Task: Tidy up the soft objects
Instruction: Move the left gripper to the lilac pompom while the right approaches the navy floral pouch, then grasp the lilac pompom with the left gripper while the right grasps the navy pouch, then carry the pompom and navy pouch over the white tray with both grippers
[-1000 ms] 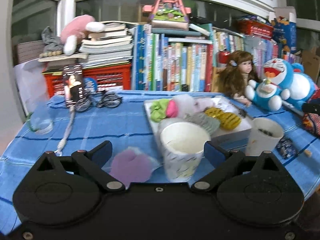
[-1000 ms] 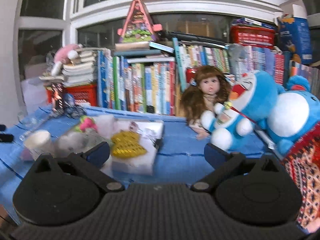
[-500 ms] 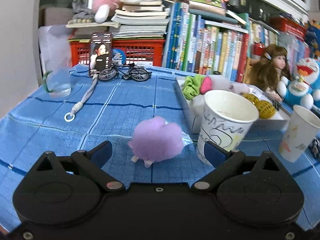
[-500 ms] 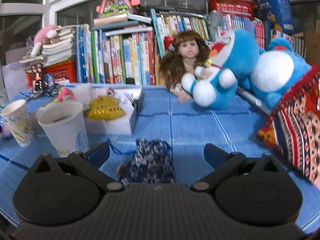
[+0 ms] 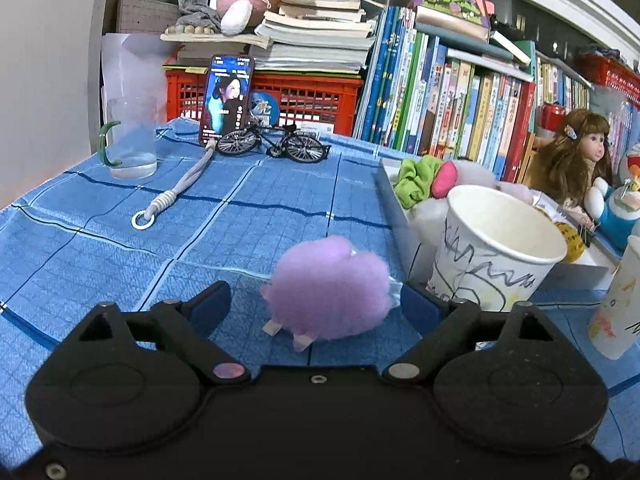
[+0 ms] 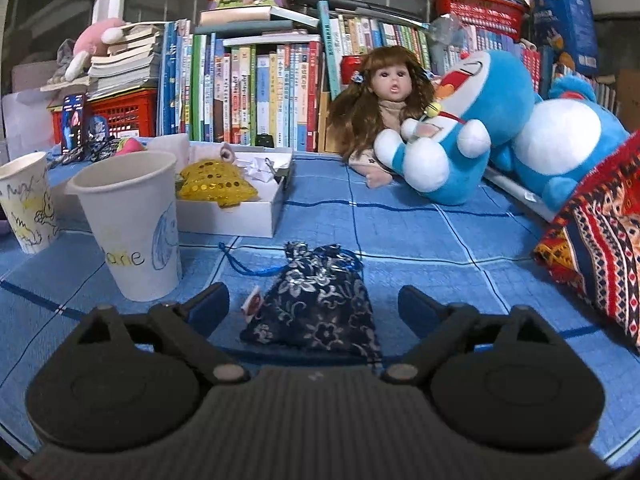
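A blue checked cloth is covering the table (image 5: 248,216), and a wall of upright books (image 5: 448,96) is running along its far edge, with a red crate (image 5: 304,96) and stacked papers at 11 o'clock in the left wrist view. A phone (image 5: 226,98) is leaning against the crate behind a toy bicycle (image 5: 276,145), and a glass mug (image 5: 130,138) is standing at 10 o'clock.

The left gripper (image 5: 316,307) is hovering low with its fingers spread apart around a purple fluffy pompom (image 5: 330,288), which is lying on the cloth between them; whether the right pad is touching it is hard to tell. At 2 o'clock a scribbled paper cup (image 5: 496,248) is standing just beside a white tray (image 5: 400,208) holding a green scrunchie (image 5: 416,178) and other soft pieces, partly hidden behind the cup.

The right gripper (image 6: 314,306) is likewise holding its fingers wide apart on either side of a dark floral drawstring pouch (image 6: 318,300) lying on the cloth. A second paper cup (image 6: 132,220) is standing at 10 o'clock, a doll (image 6: 386,96) and blue plush toys (image 6: 480,120) are sitting at 1 o'clock, and a patterned cushion (image 6: 600,240) is being cut off by the right edge.
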